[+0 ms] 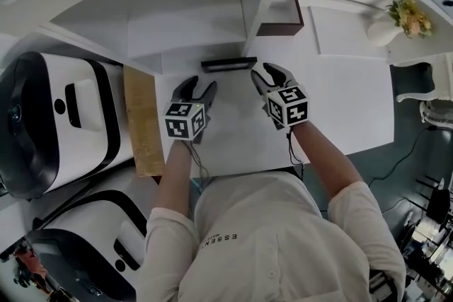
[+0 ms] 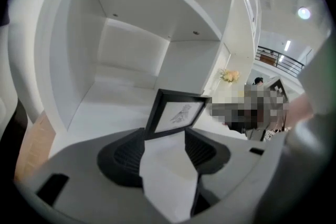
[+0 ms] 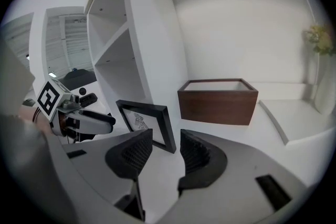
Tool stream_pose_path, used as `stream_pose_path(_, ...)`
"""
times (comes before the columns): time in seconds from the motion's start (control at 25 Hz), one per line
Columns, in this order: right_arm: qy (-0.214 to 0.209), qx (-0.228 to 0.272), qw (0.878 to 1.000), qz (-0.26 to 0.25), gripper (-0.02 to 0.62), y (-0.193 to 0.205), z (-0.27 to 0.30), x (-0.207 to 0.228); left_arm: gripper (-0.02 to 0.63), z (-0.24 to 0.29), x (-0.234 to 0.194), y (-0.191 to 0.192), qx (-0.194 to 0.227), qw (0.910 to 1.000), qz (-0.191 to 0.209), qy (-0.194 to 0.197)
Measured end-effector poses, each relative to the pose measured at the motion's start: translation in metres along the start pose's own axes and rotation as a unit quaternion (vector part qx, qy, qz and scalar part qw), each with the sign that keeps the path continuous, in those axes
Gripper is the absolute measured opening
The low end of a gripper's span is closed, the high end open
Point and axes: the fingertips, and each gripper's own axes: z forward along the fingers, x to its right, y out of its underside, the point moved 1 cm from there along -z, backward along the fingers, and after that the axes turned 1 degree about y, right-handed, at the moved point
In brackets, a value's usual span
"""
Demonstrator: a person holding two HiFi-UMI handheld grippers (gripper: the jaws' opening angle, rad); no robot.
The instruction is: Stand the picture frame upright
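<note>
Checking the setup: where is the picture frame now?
Head view: the picture frame stands on the white table ahead of the left gripper and right gripper, between them, with the brown box beyond to its right.

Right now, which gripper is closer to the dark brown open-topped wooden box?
Right. The right gripper hovers just in front of the dark brown wooden box, nearer the person. The left gripper is farther off, by the far end of the black picture frame.

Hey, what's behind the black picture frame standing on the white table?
Behind the picture frame is the white shelf unit's open compartment, showing only bare white walls. The frame's own back and any stand are covered.
</note>
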Motion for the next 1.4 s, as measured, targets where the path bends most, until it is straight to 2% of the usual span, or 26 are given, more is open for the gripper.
stream_pose_path(0.16,-0.001,0.034,0.999,-0.027,0.156,-0.014,-0.027,-0.009,0.217,-0.024,0.022,-0.003,0.024,0.9996,0.007,0.01)
stream_pose_path(0.32,0.003,0.069,0.996,-0.057,0.053,-0.029,-0.057,-0.022,0.189,-0.044,0.05,-0.01,0.034,0.9968,0.067,0.025)
stream_pose_path(0.44,-0.005,0.097,0.994,-0.058,0.021,-0.038,-0.079,-0.033,0.056,-0.063,0.065,-0.02,0.059,0.9917,0.113,0.018)
stream_pose_path(0.52,-0.011,0.116,0.991,-0.061,0.017,-0.043,-0.094,-0.039,0.012,-0.075,0.073,-0.029,0.079,0.9887,0.126,0.018)
stream_pose_path(0.76,-0.049,0.164,0.983,-0.072,0.015,-0.058,-0.134,-0.057,0.002,-0.113,0.103,-0.052,0.133,0.9737,0.18,0.042)
stream_pose_path(0.96,-0.048,0.194,0.978,-0.064,0.015,-0.069,-0.159,-0.06,0.003,-0.135,0.123,-0.063,0.165,0.9679,0.176,0.071)
stream_pose_path(1.4,-0.059,0.199,0.973,-0.104,0.015,-0.074,-0.177,-0.077,0.003,-0.156,0.129,-0.068,0.175,0.966,0.18,0.063)
